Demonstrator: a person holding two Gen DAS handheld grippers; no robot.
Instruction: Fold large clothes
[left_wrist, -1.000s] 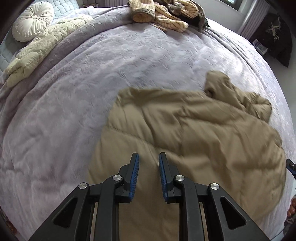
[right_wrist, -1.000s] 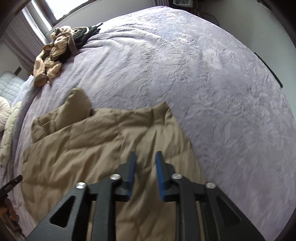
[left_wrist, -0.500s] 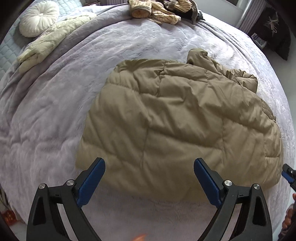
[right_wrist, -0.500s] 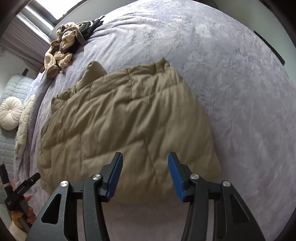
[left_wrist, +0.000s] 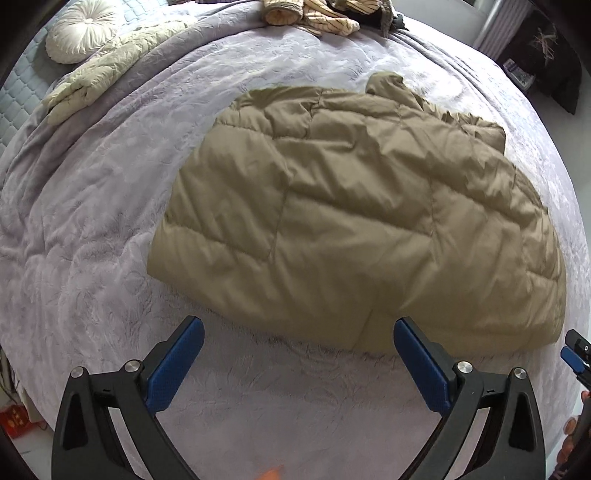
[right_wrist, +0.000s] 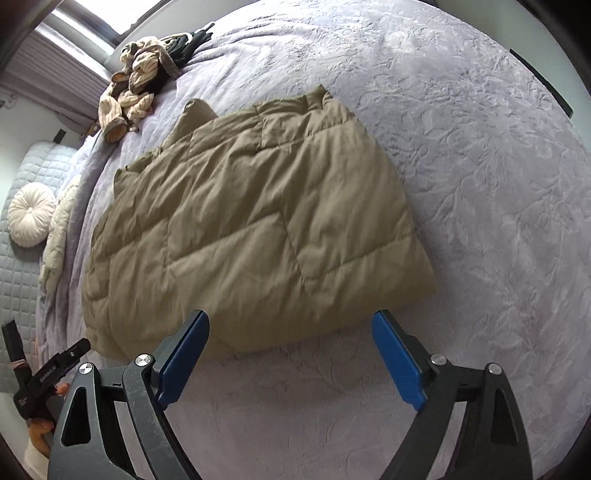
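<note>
Left gripper (left_wrist: 298, 341): jaws a touch from full spread and opening the last bit, nothing between the blue pads but bare bedspread. A second ago they were pinched nearly shut low over the jacket; now they sit back off its near edge.

Right gripper (right_wrist: 290, 338): jaws opening as we speak, wider than half a second ago. No cloth is pinched; the left pad overlaps the jacket's near hem in the view, though whether it touches I cannot tell.

Khaki quilted jacket (left_wrist: 354, 206): lies ahead of both pairs of jaws, released and flat on the bed. Its folded near edge is just beyond the left gripper's fingertips. A second ago it filled the lower frame under the jaws; now the whole bundle shows.

Shape of the fold: a fairly tidy block, with a hood or collar (left_wrist: 388, 83) poking up at the far side, well beyond the jaws.

Lilac bedspread (left_wrist: 110, 221): fills the space between and beneath both pairs of jaws.

Far clutter: a striped pile of clothes (right_wrist: 136, 92) at the far edge and a round cushion (left_wrist: 79, 31) to the far left, both well away from the jaws.

What it means: both hands have let go and pulled back, so I judge this fold laid down. Likely next comes a tidy-up of the far bump, or another garment.
</note>
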